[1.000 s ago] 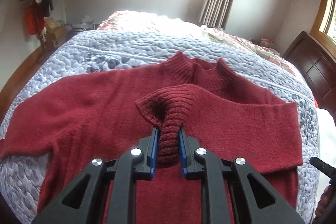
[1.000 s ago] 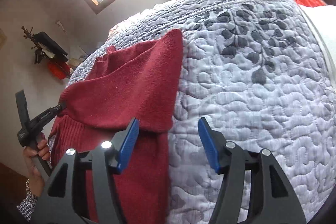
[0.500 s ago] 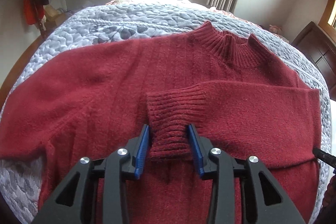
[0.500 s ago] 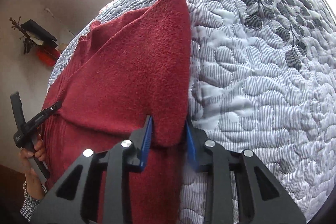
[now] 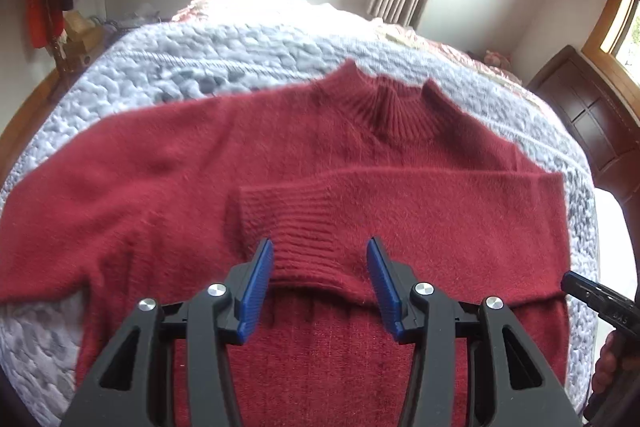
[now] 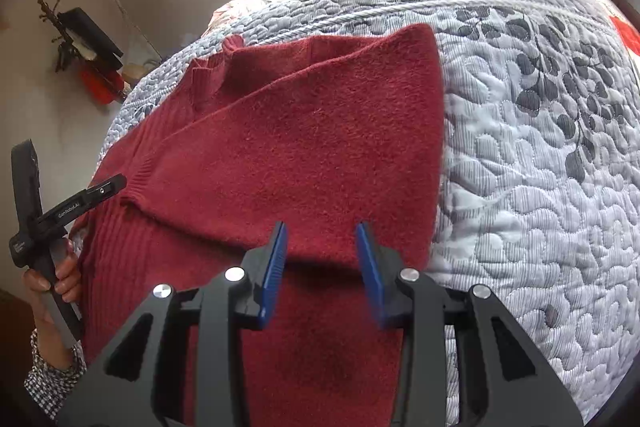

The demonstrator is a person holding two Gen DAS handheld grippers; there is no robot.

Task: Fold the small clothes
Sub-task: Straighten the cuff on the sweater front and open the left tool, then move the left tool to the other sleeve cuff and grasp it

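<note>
On the left, the other sleeve of the red sweater lies spread out on the grey quilt, not yet folded. In the middle, the left gripper has just opened: one second ago it pinched the ribbed cuff, and now its jaws stand apart and the cuff rests flat on the chest between them. On the right, the right gripper has also released the folded edge and stands spread above it. I judge one sleeve fold is finished; the left sleeve should come next.
</note>
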